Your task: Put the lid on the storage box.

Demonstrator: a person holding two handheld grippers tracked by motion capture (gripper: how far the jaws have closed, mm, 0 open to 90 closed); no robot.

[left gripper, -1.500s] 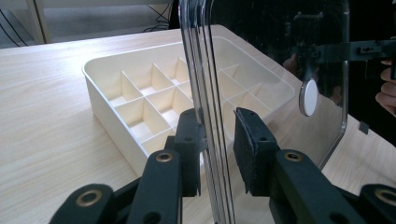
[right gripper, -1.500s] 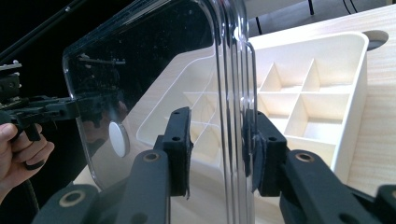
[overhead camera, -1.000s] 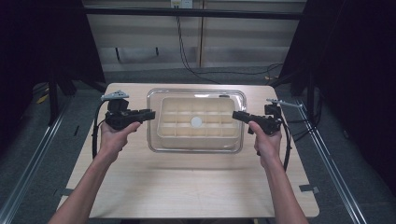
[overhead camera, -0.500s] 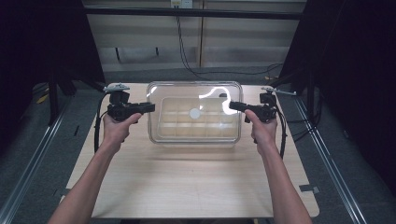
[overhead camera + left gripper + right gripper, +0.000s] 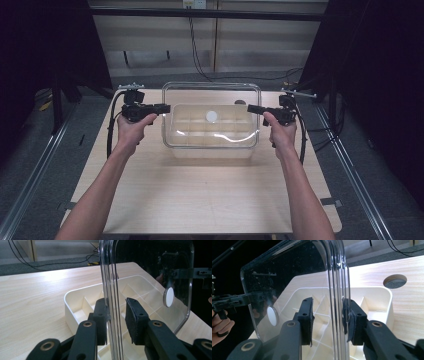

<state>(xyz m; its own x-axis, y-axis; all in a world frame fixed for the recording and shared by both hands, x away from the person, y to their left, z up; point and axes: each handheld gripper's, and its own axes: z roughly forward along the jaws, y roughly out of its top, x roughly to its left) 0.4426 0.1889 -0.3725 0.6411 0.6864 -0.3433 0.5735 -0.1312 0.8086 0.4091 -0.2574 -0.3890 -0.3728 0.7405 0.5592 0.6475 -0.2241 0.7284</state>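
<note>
There are two grippers, the left gripper (image 5: pixel 161 107) at the left edge of the lid and the right gripper (image 5: pixel 252 108) at its right edge, each carried by one hand: a left hand (image 5: pixel 131 131) and a right hand (image 5: pixel 281 134). One clear lid (image 5: pixel 210 100) stands raised over one cream compartment tray (image 5: pixel 212 149). The lid bears one round white disc (image 5: pixel 212 116). One table (image 5: pixel 200 200) carries the tray, and one round hole (image 5: pixel 395 281) shows in the tabletop. The tray has many compartments; their exact number cannot be told through the lid.
</note>
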